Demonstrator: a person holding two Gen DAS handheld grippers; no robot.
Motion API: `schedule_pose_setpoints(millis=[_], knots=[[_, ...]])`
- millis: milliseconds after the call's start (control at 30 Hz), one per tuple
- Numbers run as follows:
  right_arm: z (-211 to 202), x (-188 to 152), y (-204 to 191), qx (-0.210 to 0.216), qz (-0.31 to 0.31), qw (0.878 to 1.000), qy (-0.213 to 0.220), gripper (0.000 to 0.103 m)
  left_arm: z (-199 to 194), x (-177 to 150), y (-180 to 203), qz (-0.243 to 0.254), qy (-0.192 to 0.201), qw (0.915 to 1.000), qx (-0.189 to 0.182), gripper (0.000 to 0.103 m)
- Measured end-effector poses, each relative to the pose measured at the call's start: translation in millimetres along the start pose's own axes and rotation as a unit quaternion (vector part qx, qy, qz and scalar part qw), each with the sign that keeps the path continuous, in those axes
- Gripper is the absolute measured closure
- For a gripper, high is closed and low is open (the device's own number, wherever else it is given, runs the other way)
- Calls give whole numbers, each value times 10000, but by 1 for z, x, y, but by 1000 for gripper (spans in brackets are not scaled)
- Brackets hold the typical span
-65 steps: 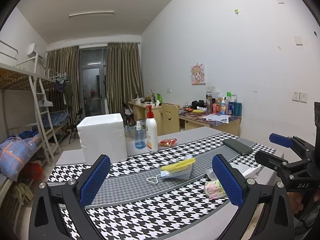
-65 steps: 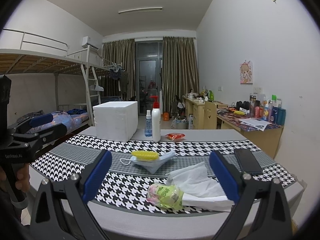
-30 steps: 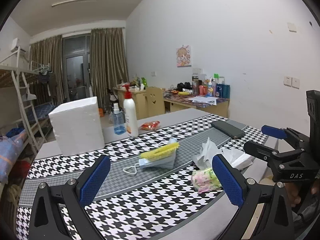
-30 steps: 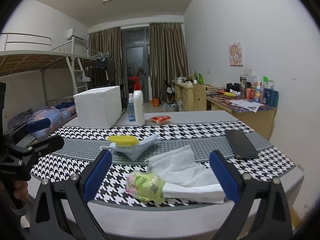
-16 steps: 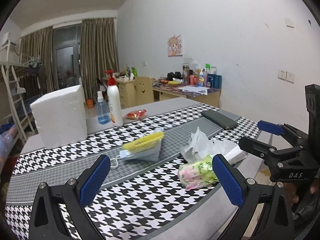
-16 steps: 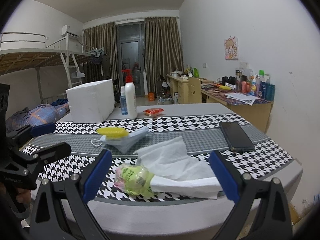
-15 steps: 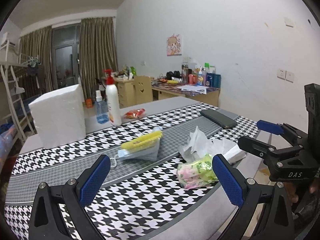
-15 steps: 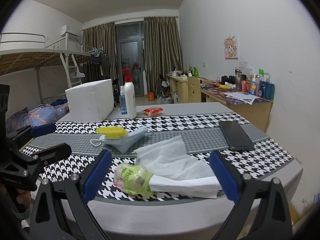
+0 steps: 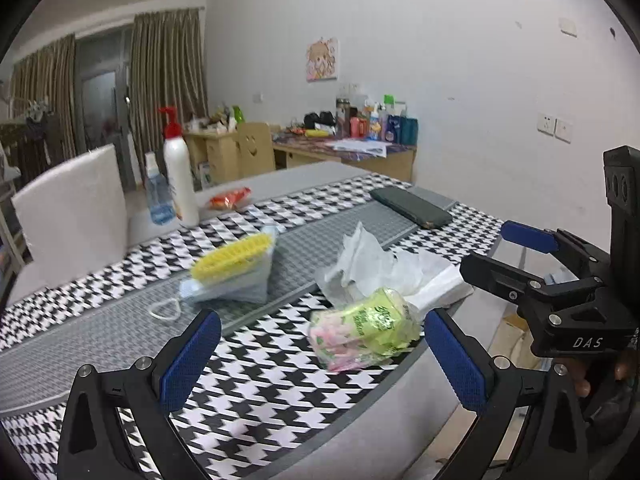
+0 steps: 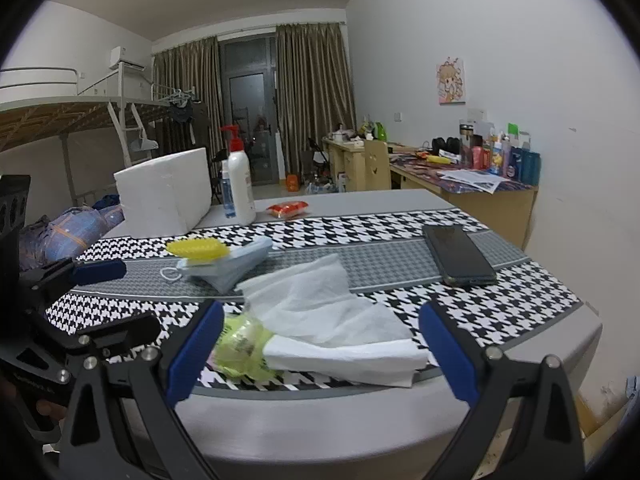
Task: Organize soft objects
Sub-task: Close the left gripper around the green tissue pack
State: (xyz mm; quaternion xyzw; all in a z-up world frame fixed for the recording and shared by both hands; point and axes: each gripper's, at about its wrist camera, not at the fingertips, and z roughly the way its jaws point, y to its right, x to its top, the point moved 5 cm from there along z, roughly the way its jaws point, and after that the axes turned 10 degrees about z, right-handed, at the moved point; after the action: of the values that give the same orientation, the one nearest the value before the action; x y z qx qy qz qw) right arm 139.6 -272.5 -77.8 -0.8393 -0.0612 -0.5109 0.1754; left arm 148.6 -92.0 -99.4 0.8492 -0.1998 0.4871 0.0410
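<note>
— Left gripper (image 9: 320, 354)? 
— Spread wide, holding nothing, hovering just off the near edge of the table (image 9: 360, 436), aimed at the tissue pack (image 9: 362, 328).

— Right gripper (image 10: 320, 344)? 
— Also wide apart, empty, touching nothing; poised at the same edge with the tissue pack between the blue pads (image 10: 448, 350).

— Look of the tissue pack? 
— Green and pink crinkled wrapper, lying on its side near the table edge, with white tissues (image 10: 320, 320) spilling out loose and rumpled.

— Around the tissue pack? 
— Beyond it, a stack of face masks (image 9: 236, 284) with a yellow brush (image 9: 232, 258) on top; a dark phone (image 10: 458, 256) well apart.
</note>
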Motion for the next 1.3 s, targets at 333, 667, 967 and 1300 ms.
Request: schedule_pose_setpoints(millis=[333, 667, 967, 1300], knots=[[6, -11, 20, -162, 95, 9996, -204, 3, 28, -6, 10, -22, -312, 9993, -191, 1], [10, -18, 32, -221, 182, 9991, -319, 3, 53, -10, 23, -22, -616, 9970, -461, 1], [16, -22, 41, -181, 259, 9988, -385, 3, 71, -17, 23, -125, -901, 9948, -463, 1], [20, -24, 46, -104, 333, 9986, -408, 3, 87, -22, 25, -273, -1265, 9898, -601, 11]])
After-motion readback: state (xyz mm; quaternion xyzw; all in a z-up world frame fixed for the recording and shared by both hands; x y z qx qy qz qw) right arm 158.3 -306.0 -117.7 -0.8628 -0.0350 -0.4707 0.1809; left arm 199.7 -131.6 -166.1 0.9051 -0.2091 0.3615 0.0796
